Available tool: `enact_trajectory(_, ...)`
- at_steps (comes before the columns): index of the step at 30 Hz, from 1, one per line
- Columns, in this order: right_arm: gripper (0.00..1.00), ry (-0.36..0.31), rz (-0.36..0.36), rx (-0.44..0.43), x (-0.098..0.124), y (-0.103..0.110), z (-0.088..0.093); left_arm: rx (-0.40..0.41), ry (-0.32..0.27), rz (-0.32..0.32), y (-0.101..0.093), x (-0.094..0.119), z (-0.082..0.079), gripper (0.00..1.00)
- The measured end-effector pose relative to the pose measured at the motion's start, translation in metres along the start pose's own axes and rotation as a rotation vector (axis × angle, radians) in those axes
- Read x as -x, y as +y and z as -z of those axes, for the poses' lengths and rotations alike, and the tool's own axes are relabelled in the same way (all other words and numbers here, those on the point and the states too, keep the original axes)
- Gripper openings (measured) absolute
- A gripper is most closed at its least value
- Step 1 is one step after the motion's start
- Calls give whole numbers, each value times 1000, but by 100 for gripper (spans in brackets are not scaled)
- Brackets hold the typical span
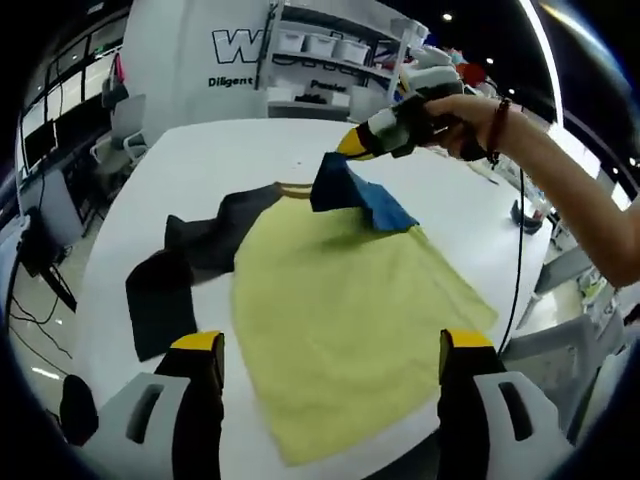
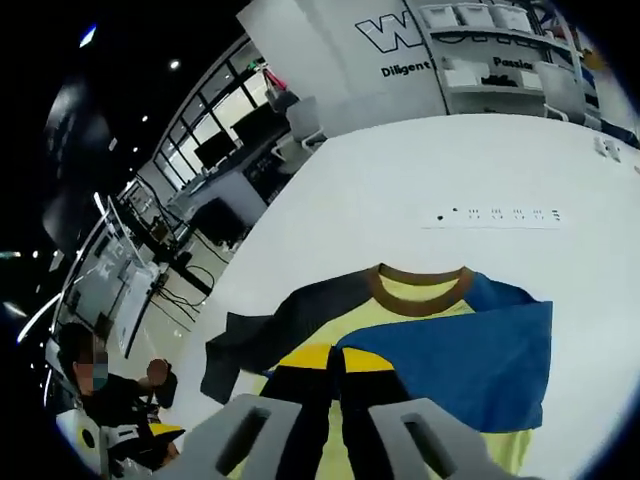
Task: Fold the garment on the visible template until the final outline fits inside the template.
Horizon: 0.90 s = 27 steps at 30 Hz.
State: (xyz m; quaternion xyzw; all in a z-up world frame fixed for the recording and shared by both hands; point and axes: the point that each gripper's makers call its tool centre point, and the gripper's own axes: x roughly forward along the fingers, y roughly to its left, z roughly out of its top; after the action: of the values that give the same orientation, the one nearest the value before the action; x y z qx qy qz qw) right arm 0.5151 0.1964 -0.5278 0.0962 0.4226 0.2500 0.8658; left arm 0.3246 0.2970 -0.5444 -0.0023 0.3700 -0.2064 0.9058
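Left gripper view: yellow short-sleeved T-shirt with a brown collar, one dark grey sleeve and one blue sleeve point(image 1: 340, 310) lies spread flat on the white round-edged surface point(image 1: 200, 160). Fold is barely started, I'd say. The blue sleeve point(image 1: 360, 195) is lifted and turned in over the yellow chest; the dark grey sleeve point(image 1: 175, 275) is out flat to the side, and the body and hem are unfolded. No template outline that I can make out on the surface, so fit can't be judged. Left to do: finish this sleeve, fold the other one, then fold the body up.

Right gripper point(image 1: 372, 142), held in a person's hand point(image 1: 465, 120), is clamped on the edge of the blue sleeve and holds it just above the shirt. In the right gripper view its fingers point(image 2: 300, 385) are pinched together with blue cloth point(image 2: 470, 360) draped from them, brown collar point(image 2: 420, 285) just beyond.

Left gripper point(image 1: 330, 345) hangs over the hem end, fingers point(image 1: 197, 385) spread wide and holding nothing; shirt body sits between them in view, apparently below and not touched.
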Motion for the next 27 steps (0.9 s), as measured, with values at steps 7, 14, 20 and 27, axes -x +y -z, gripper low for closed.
enact_trajectory(7, 0, 81, 30, 59, -33, 1, 18, 4, 21, -8, 4, 0, 7, 87)
enact_trajectory(14, 0, 124, 19, 68, -54, 4, 29, 6, 33, -7, 7, -2, 10, 86)
enact_trajectory(20, 0, 148, 18, 73, -71, 1, 32, 2, 31, -4, 8, -3, 8, 86)
enact_trajectory(27, 11, 24, 98, 137, -80, -27, 8, 8, 28, -6, 11, -4, 9, 86)
